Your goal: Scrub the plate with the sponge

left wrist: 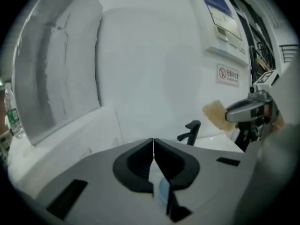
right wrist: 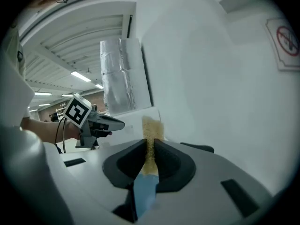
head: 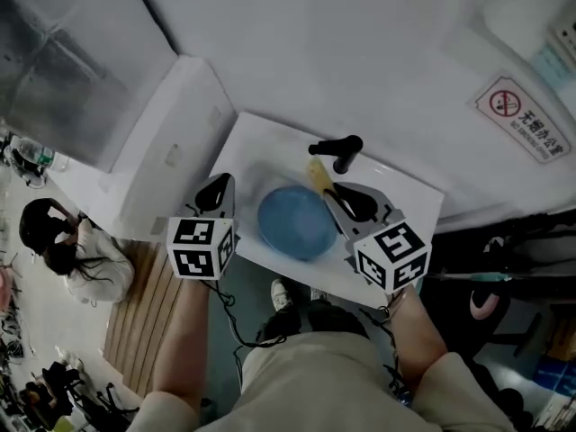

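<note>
Sink, mid-task | round blue plate point(head: 295, 221) lies in the white basin point(head: 270, 138), neither tool on it | right gripper point(head: 335, 196) pinches yellow sponge point(head: 317, 175), clear of the plate | left gripper point(head: 216, 187) closed, empty | scrubbing apparently paused; cleanliness unclear.
</note>
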`<action>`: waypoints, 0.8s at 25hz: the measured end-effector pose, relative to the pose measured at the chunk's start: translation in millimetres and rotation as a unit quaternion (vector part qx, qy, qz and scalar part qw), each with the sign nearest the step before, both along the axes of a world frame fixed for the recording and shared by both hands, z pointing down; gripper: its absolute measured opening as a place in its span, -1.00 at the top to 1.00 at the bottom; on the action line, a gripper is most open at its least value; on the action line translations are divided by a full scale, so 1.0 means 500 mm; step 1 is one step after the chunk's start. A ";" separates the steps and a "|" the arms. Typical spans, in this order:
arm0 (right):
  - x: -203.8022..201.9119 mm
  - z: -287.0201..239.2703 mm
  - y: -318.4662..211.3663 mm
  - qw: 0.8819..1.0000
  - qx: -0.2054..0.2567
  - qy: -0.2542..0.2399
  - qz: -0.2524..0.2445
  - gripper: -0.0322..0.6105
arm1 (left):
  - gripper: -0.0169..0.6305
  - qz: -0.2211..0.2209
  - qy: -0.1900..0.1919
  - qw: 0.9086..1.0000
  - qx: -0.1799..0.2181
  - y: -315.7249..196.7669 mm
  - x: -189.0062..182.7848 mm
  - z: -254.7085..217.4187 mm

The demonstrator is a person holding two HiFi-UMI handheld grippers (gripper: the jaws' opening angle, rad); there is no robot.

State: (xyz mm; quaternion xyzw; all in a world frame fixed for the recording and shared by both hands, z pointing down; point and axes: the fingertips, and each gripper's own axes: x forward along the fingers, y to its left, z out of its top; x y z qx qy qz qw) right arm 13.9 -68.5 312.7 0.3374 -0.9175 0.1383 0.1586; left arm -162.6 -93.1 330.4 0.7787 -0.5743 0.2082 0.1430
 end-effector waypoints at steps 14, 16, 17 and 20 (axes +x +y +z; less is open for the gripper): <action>0.006 -0.357 0.106 0.984 0.161 -0.074 0.008 0.72 | 0.93 0.001 0.013 0.980 0.199 0.119 -0.024 -0.371; 0.012 -0.392 0.118 0.981 0.173 -0.087 0.010 0.72 | 0.93 -0.004 0.005 0.974 0.226 0.138 -0.028 -0.409; 0.012 -0.407 0.125 0.980 0.179 -0.091 0.009 0.72 | 0.93 -0.007 0.001 0.972 0.234 0.146 -0.031 -0.421; 0.006 -0.444 0.152 0.975 0.199 -0.096 -0.003 0.72 | 0.93 -0.014 -0.001 0.969 0.248 0.174 -0.042 -0.442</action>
